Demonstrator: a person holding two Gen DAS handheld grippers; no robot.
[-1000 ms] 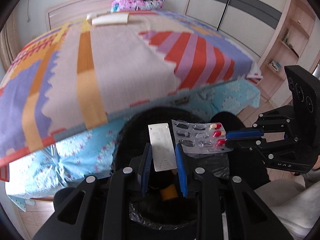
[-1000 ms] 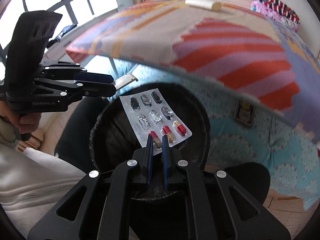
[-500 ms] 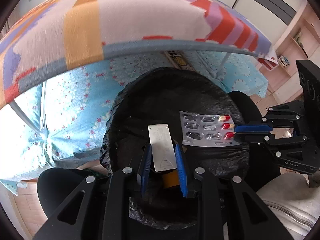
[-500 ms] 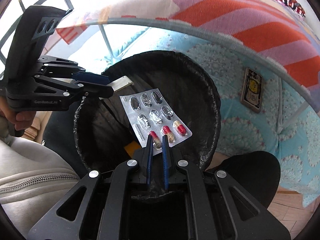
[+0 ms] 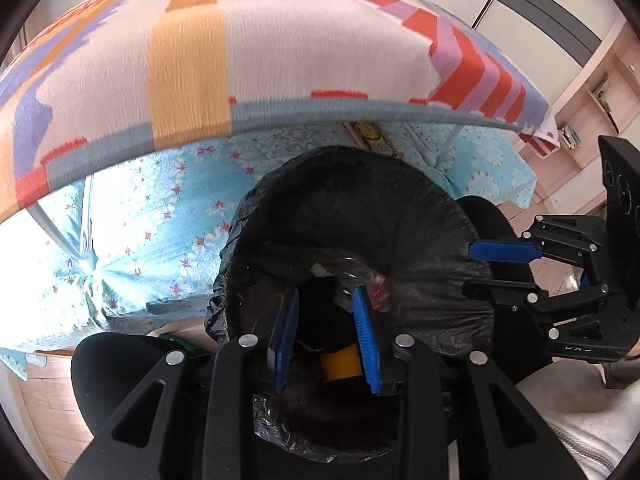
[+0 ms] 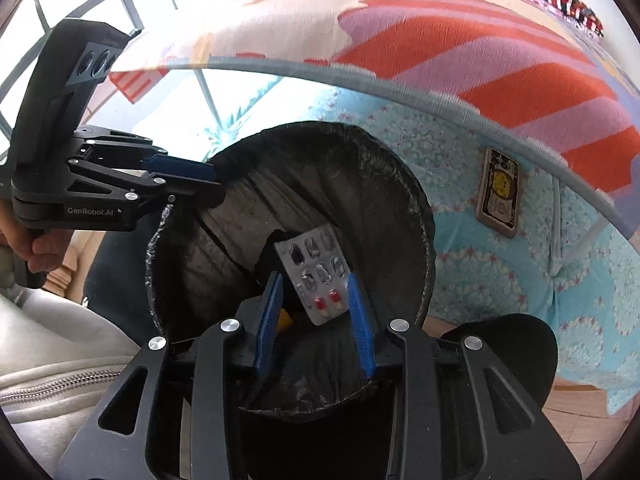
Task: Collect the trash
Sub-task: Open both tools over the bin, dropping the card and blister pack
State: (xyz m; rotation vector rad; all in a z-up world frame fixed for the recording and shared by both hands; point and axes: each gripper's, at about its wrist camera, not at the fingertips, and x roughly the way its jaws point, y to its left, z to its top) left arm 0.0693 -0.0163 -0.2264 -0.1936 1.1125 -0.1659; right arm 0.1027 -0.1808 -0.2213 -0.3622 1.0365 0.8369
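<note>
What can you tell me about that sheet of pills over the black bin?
The pill sheet is a silvery foil blister pack, flat and rectangular, with clear bubbles in rows. Most bubbles look empty; red-and-pale capsules remain at its near end. It tilts inside the mouth of the bin liner, apparently dropping. It sits between the blue fingers of the right gripper, whose jaws are opening and no longer press it. In the left wrist view it is only a blur.

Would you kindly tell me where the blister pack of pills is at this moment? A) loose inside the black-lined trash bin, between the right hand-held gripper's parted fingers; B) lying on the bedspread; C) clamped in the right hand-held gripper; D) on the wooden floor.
A: the blister pack lies free in the trash bin, touched by neither finger of the opening right hand-held gripper.
</note>
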